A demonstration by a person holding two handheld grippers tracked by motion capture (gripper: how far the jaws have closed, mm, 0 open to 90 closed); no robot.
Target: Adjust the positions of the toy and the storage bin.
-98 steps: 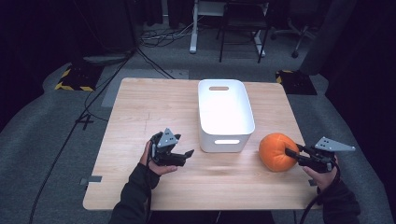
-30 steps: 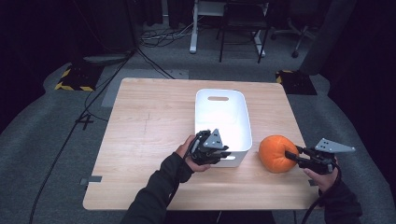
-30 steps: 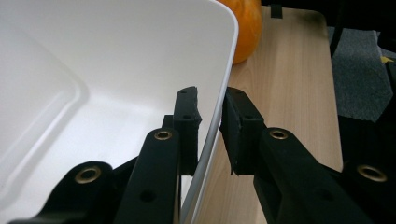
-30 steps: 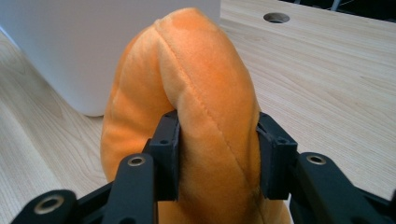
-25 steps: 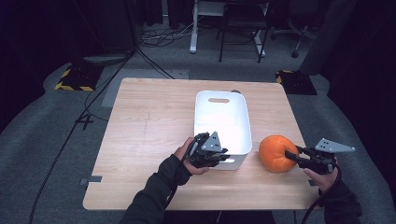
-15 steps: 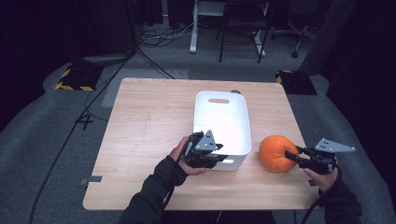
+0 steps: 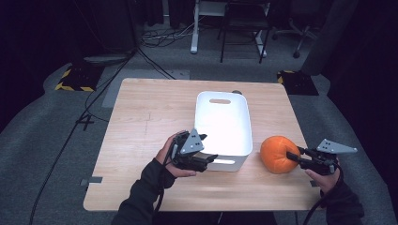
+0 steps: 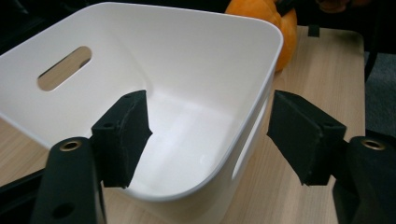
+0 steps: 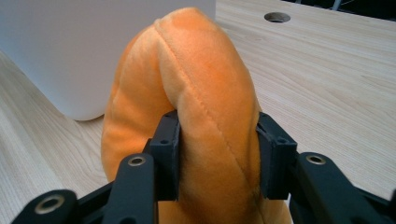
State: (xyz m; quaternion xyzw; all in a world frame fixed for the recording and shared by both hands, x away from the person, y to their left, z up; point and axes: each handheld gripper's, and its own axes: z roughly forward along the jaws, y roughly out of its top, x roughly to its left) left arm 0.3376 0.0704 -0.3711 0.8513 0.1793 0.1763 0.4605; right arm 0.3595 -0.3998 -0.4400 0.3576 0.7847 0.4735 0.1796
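Light wooden desk (image 7: 141, 122) carries two things: one white rectangular plastic bin (image 7: 223, 123) with rounded corners and slot handles, and one orange plush pumpkin (image 7: 278, 154).

The bin sits near the middle of the desk, long axis running away from the person; it holds nothing. The pumpkin rests on the desk just beside the bin's near right corner, a narrow gap between them.

Left gripper (image 7: 206, 160) sits at the bin's near short wall, by its left corner. Its jaws have just been opening and now stand released: in the left gripper view the two black pads (image 8: 122, 135) straddle the bin's rim corner with clear space on either side, neither pressing on the plastic. The pumpkin (image 8: 268, 18) shows past the far rim in that view.

Right gripper (image 7: 294, 156) is clenched on the pumpkin's right side. In the right gripper view the two pads (image 9: 169, 154) pinch a fold of the orange fabric along a seam, the plush bulging above them, and the bin wall (image 9: 93, 46) stands just behind.

Nothing lies between bin and pumpkin. One round cable hole (image 9: 276, 17) is set in the desk near its far edge.

Beyond the desk: grey floor, loose black cables, two black-and-yellow striped blocks (image 7: 74, 79), and chair and desk legs in the dark.
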